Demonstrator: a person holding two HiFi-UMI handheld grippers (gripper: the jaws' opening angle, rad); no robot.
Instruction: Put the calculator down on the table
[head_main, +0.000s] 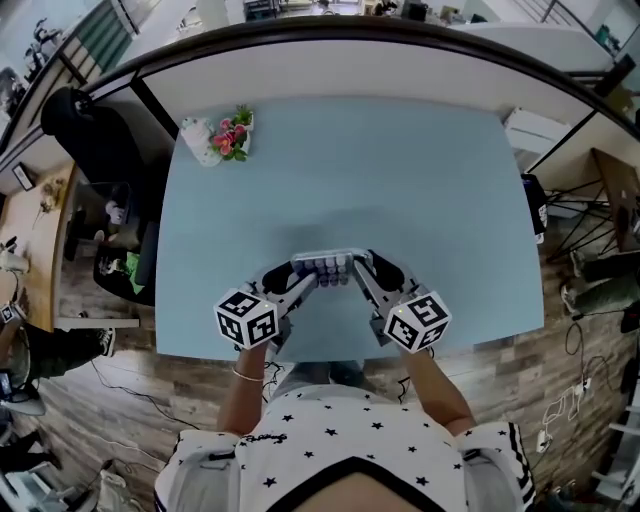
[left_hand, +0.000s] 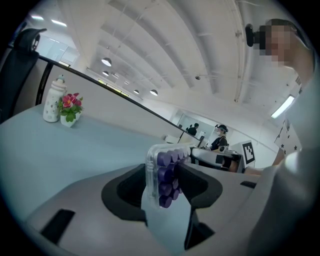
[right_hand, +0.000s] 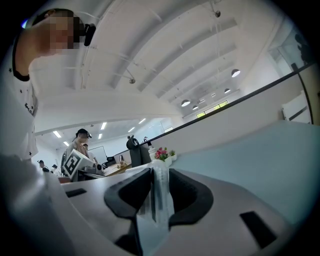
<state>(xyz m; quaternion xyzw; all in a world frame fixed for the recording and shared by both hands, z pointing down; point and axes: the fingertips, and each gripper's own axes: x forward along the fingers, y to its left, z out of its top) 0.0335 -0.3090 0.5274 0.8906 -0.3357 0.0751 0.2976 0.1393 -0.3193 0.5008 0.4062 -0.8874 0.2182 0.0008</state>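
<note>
Calculator (head_main: 322, 267) clamped at 2 ends — left gripper (head_main: 303, 277), right gripper (head_main: 360, 275) — near front edge of table (head_main: 420, 180). Broad top beyond; far-left pot (left_hand: 67, 120) holds flowers (left_hand: 70, 100).

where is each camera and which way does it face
Head view: on the person's head, looking steeply down at the table; shows both forearms, and the left gripper and right gripper clamping the calculator.
Left gripper view: on the left gripper, looking along its jaws, closed on the calculator, across the table toward the flower pot; torso at right.
Right gripper view: on the right gripper, looking along its jaws, closed on the calculator's edge; torso at left.
Shared: all show calculator and flower pot.
</note>
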